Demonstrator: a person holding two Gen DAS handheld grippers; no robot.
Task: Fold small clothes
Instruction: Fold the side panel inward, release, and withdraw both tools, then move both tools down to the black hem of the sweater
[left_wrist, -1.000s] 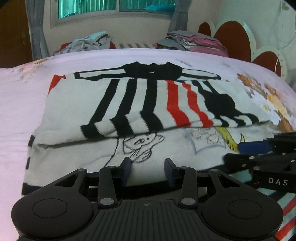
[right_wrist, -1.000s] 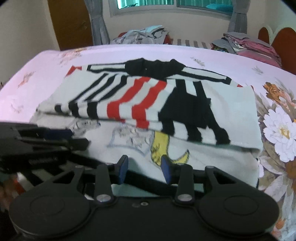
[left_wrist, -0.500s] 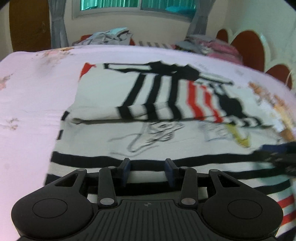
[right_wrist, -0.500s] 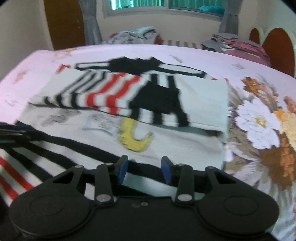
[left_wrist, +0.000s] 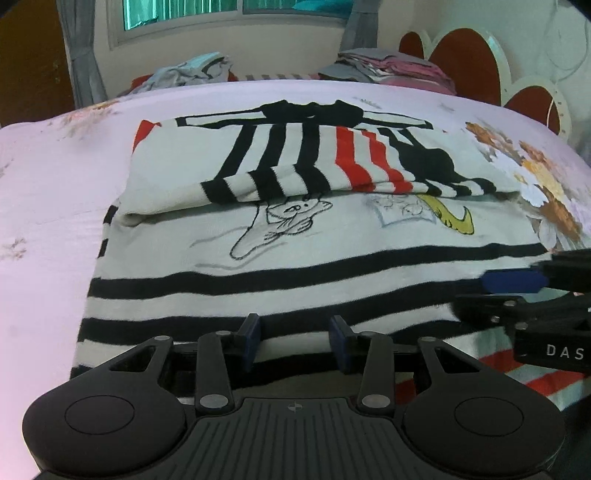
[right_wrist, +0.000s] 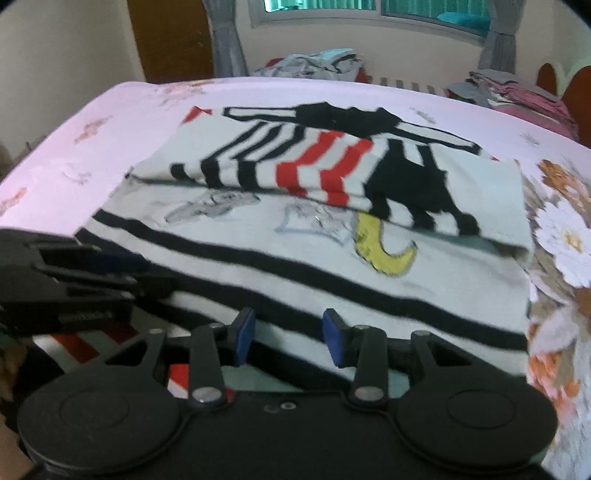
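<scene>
A white knitted sweater with black and red stripes (left_wrist: 295, 229) lies flat on the pink floral bedsheet (left_wrist: 48, 206), its sleeves folded across the far half. Its near hem reaches under both tools. The left gripper (left_wrist: 294, 338) hangs over the near hem, its 2 blue-padded jaws spread with only cloth below them, pinching nothing. The right gripper (right_wrist: 287, 336) sits beside it, jaws likewise spread and holding nothing. Bare sheet lies open to the left; a flower print borders the right edge. 2 heaps of clothes (left_wrist: 384, 68) sit at the far edge.
</scene>
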